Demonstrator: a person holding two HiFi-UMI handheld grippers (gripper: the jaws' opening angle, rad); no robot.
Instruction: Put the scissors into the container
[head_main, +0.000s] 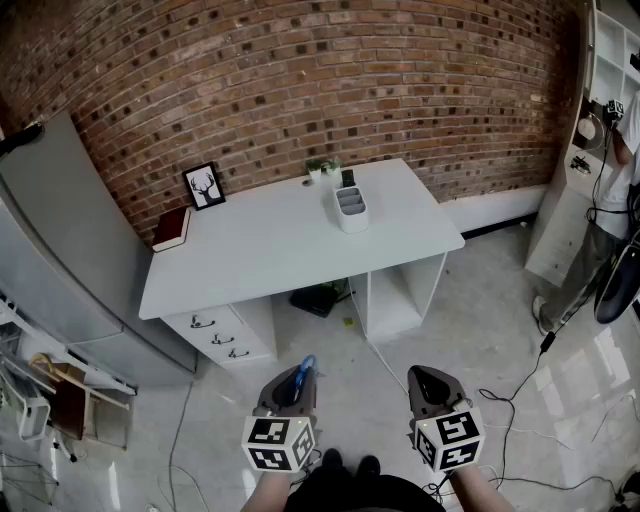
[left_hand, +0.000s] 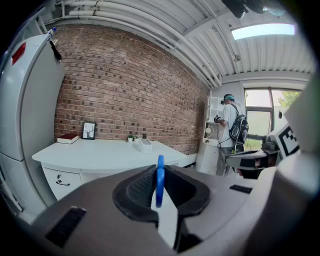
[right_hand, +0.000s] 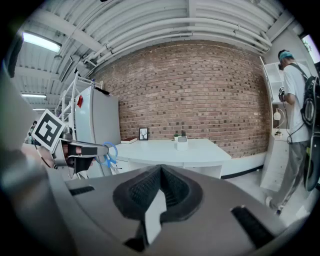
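Observation:
My left gripper (head_main: 295, 385) is shut on the blue-handled scissors (head_main: 305, 368), whose handle loops stick out past the jaw tips (left_hand: 159, 181). The same blue scissors (right_hand: 107, 153) show in the right gripper view, held out at the left. My right gripper (head_main: 425, 385) is shut with nothing between its jaws (right_hand: 161, 186). The white container (head_main: 350, 209) with several compartments stands on the far right part of the white desk (head_main: 250, 250), well ahead of both grippers; it also shows as the container (left_hand: 145, 145) and the container (right_hand: 182, 144) in the gripper views.
On the desk sit a framed deer picture (head_main: 204, 186), a red book (head_main: 171, 229) and a small plant (head_main: 320, 167). A grey cabinet (head_main: 70, 250) stands at the left. A person (head_main: 610, 210) stands by white shelves at the right. Cables (head_main: 520, 390) lie across the floor.

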